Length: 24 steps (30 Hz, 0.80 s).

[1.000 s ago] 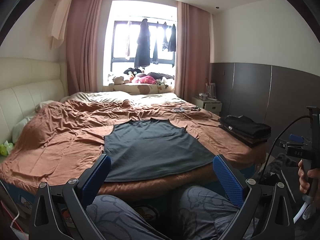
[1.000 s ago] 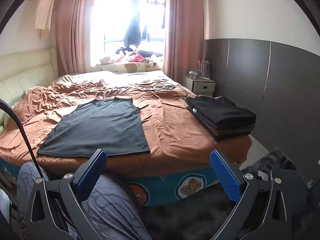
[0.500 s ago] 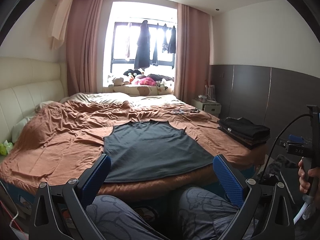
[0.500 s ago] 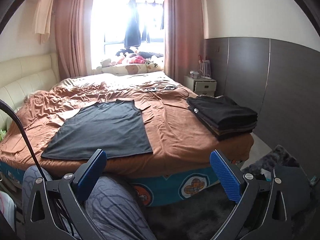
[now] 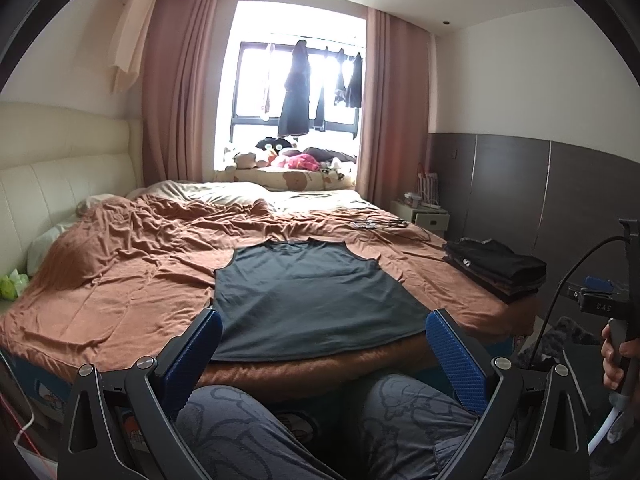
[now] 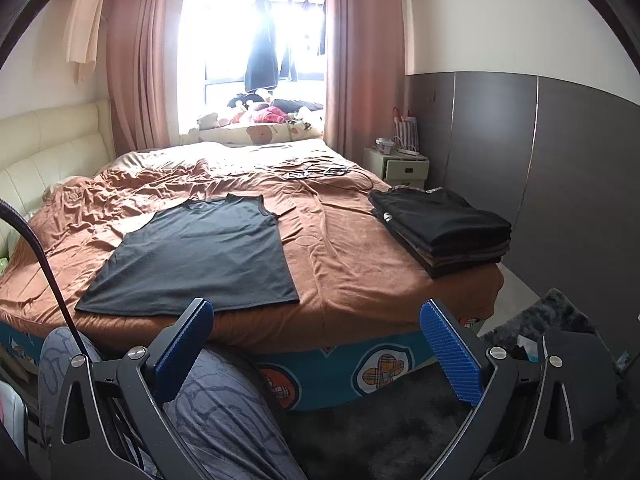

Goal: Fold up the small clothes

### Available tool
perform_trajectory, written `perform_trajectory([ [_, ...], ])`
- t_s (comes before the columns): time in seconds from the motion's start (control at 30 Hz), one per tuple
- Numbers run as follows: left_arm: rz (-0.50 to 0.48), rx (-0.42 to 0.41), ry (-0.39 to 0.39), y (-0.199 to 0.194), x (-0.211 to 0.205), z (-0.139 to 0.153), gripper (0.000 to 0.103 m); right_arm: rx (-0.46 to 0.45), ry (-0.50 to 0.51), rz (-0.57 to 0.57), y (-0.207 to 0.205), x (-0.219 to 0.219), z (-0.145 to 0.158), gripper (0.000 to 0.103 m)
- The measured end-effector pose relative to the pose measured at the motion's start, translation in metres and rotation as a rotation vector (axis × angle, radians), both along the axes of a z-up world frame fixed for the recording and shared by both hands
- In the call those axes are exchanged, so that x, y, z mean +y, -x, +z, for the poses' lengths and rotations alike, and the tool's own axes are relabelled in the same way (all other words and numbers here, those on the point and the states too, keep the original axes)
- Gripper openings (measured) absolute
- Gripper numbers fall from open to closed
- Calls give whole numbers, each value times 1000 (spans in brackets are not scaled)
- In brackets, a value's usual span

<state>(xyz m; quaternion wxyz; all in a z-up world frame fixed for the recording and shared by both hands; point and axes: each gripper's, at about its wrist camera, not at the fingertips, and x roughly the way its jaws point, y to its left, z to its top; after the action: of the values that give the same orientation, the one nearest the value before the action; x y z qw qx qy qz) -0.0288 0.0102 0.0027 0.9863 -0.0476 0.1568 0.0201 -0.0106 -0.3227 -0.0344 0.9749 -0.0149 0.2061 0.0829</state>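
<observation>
A dark grey sleeveless top [image 5: 308,296] lies spread flat on the brown bedspread, hem toward me, neck toward the window; it also shows in the right wrist view [image 6: 200,256]. My left gripper [image 5: 322,356] is open and empty, held off the near bed edge just short of the hem. My right gripper [image 6: 316,344] is open and empty, off the bed edge to the right of the top. The right gripper's handle, held in a hand, shows at the right in the left wrist view [image 5: 616,320].
A stack of folded dark clothes [image 6: 440,228] sits on the bed's right corner, also in the left wrist view [image 5: 496,268]. Cables [image 6: 320,172] lie further back on the bed. A white nightstand [image 6: 400,166] stands by the dark wall panel. My knees [image 5: 320,428] are below the grippers.
Both views have shifted only slightly; the grippers stay open and the top has not moved.
</observation>
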Motion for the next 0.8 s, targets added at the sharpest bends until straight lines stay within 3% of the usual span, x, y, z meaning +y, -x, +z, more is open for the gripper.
perform_trajectory([
  [0.27, 51, 25, 47, -13, 32, -12, 103, 21, 5, 0, -25, 6, -3, 103],
  [0.63, 136, 130, 146, -55, 91, -40, 102, 114, 8, 9, -86, 21, -10, 103],
  [0.8, 153, 176, 171, -75, 110, -52, 94, 161, -25, 35, -114, 27, -16, 103],
])
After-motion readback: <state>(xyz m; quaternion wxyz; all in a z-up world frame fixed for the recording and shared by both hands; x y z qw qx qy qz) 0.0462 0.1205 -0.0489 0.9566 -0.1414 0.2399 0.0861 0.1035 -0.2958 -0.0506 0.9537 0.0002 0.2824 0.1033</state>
